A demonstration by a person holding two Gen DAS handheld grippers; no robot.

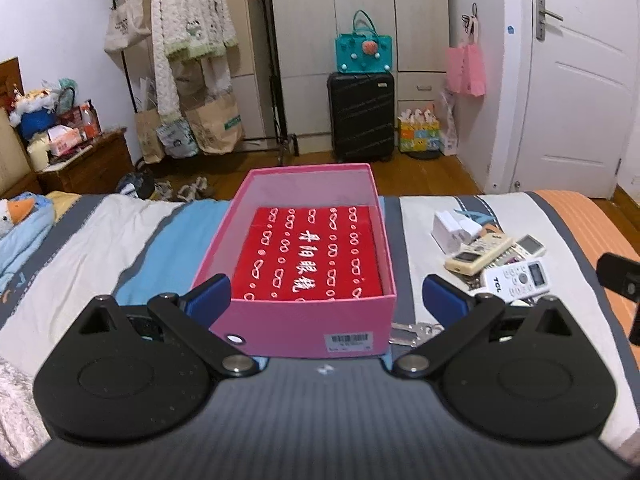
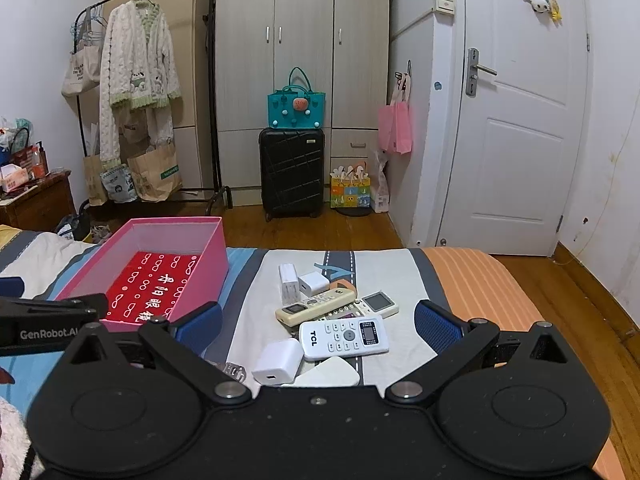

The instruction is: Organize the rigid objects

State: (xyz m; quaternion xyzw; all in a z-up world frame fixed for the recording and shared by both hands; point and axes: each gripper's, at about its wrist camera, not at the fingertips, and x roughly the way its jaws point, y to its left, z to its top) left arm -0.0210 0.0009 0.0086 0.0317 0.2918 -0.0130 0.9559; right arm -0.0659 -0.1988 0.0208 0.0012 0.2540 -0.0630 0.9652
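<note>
An open pink box [image 1: 308,328] lies on the bed with a flat red patterned case [image 1: 312,256] inside. My left gripper [image 1: 326,300] is open, its blue fingers either side of the box's near end. To the right lies a pile: a white TCL remote [image 2: 344,338], a beige remote [image 2: 316,306], a grey-screen remote [image 2: 378,304], white chargers [image 2: 288,282] and a nearer white charger cube [image 2: 278,362]. My right gripper [image 2: 319,326] is open just above and before this pile, holding nothing. A metal clip [image 2: 234,372] lies beside the cube.
The striped bed cover [image 2: 460,280] ends at a wooden floor [image 2: 360,228] beyond the box. A black suitcase [image 2: 292,172], wardrobe, clothes rack [image 2: 136,80] and white door [image 2: 516,120] stand further off. A cluttered nightstand [image 1: 80,160] is at the left.
</note>
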